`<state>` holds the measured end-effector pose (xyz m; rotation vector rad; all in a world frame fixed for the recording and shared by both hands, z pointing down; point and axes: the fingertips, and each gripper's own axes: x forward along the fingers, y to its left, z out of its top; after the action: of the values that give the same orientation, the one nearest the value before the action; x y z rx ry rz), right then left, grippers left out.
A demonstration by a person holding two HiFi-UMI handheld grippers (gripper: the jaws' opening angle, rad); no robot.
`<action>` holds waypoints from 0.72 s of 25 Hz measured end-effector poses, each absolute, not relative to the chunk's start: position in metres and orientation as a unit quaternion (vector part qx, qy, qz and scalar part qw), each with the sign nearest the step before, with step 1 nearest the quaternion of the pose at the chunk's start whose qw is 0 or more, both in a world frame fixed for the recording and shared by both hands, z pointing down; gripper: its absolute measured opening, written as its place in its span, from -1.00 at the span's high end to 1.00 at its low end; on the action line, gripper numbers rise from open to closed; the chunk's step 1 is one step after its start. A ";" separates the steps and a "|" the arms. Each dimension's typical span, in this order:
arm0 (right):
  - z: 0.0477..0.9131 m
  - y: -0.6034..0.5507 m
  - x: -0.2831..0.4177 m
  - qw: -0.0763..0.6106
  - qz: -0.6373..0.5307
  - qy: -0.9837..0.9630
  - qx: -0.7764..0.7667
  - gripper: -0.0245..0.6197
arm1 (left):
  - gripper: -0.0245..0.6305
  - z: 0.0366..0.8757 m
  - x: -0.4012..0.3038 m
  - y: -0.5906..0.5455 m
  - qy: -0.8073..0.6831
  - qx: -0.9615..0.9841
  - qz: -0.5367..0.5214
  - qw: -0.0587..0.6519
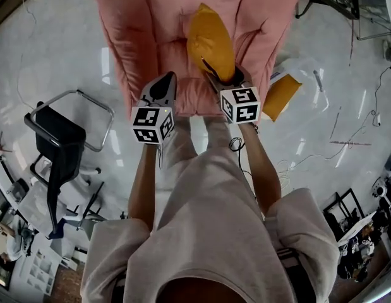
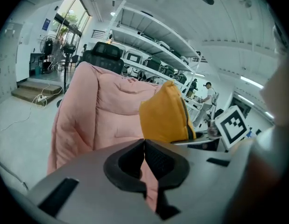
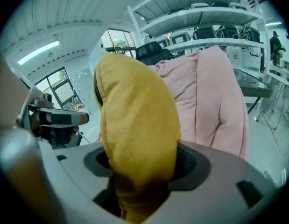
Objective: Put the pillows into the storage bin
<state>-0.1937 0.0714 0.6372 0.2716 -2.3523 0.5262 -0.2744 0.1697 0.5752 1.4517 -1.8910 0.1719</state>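
Left forearm (image 1: pixel 143 182) and right forearm (image 1: pixel 261 169): extended forward from a pale shirt (image 1: pixel 208 232), side by side, both angled downward toward a pink padded chair (image 1: pixel 151 17).

Left claw (image 1: pixel 167 81): held level with the chair's front edge. Its jaws are pressed together and nothing is gripped.

Right claw (image 1: pixel 223 77): clamped on the lower end of a yellow pillow (image 1: pixel 210 40). The pillow is held upright above the chair seat, its upper end free.

Second yellow pillow (image 1: pixel 280 96): seen only in the head view, lying on the glossy floor (image 1: pixel 321 131) just beside the chair's right side. A black chair (image 1: pixel 56 144) is also shown there, well apart at the left.

Left gripper view: the held pillow and the right claw's marker cube (image 2: pixel 233 125) are seen from the side; white shelves (image 2: pixel 153 36) and a distant standing person (image 2: pixel 208 94) are recorded behind.

Right gripper view: pillow fabric is seen bulging between the two pads, filling the gap.
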 end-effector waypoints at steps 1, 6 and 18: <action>0.627 0.069 -0.189 0.342 0.200 -0.912 0.108 -0.02 | 0.89 0.574 -0.271 0.164 -0.733 0.570 0.071 0.365; 0.582 0.052 -0.167 0.303 0.197 -0.923 0.133 -0.02 | 0.89 0.562 -0.258 0.133 -0.714 0.600 0.087 0.351; 0.517 -0.030 -0.057 0.215 0.223 -0.915 0.259 -0.02 | 0.89 0.541 -0.171 0.041 -0.634 0.691 0.127 0.324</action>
<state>-0.0570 -0.0296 0.5168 0.7192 -2.5375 0.6190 -0.1707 0.0406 0.5407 1.8117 -1.6644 0.3324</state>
